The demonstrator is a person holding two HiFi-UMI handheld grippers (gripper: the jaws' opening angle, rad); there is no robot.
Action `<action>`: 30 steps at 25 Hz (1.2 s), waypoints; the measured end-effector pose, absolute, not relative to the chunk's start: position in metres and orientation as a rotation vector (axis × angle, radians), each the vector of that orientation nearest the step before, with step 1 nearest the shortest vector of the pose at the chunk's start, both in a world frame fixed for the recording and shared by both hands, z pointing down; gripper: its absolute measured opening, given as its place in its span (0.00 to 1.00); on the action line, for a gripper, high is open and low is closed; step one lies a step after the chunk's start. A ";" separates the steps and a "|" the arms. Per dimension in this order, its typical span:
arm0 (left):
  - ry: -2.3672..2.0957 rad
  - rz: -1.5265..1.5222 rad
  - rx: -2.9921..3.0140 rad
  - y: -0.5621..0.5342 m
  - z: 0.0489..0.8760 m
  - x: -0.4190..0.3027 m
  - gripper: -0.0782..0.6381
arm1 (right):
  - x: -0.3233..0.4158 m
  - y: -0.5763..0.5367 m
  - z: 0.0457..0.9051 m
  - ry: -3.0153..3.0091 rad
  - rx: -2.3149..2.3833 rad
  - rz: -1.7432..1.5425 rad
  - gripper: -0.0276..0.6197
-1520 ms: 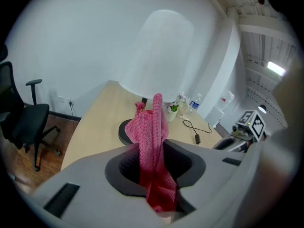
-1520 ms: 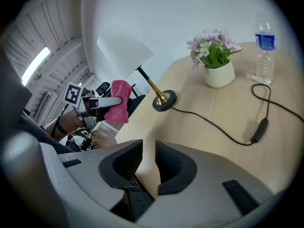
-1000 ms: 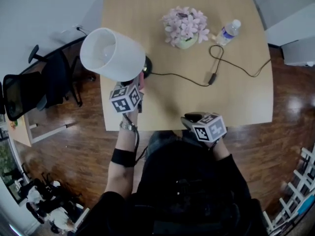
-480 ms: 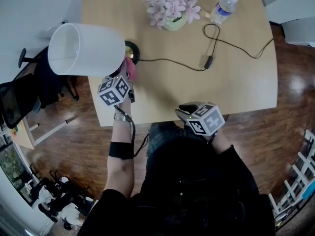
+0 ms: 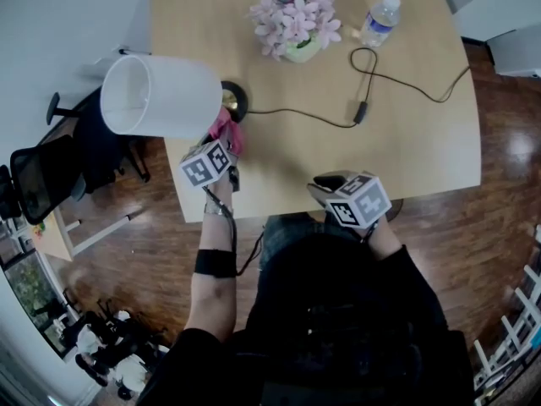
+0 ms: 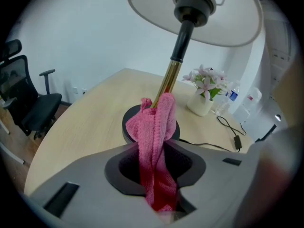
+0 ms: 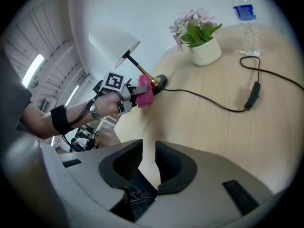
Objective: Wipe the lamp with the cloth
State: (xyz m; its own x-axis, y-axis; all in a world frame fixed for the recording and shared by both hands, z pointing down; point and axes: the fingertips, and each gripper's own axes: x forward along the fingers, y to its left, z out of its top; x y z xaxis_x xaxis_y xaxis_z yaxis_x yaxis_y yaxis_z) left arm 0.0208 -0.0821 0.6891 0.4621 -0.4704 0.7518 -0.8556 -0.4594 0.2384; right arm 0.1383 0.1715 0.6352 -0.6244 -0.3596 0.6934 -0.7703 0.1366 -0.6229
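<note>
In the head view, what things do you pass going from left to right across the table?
white lampshade → pink cloth → flowers → water bottle

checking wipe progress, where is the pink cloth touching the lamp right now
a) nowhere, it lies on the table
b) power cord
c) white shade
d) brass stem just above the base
d: the left gripper holds the pink cloth against the brass stem just above the black base.
</note>
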 end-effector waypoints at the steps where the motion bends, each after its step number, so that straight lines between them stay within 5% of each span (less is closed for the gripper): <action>1: -1.083 0.851 2.093 -0.077 0.692 0.017 0.27 | 0.139 0.170 0.634 -2.055 1.097 1.485 0.18; 15: -0.936 0.847 2.260 -0.121 0.651 -0.015 0.27 | 0.113 0.136 0.617 -2.032 1.264 1.406 0.18; 19: -0.869 0.858 2.315 -0.134 0.654 0.000 0.27 | 0.080 0.100 0.602 -2.044 1.355 1.345 0.09; 30: -0.609 1.031 2.445 -0.137 0.685 0.014 0.26 | -0.001 0.065 0.585 -1.976 1.520 1.240 0.05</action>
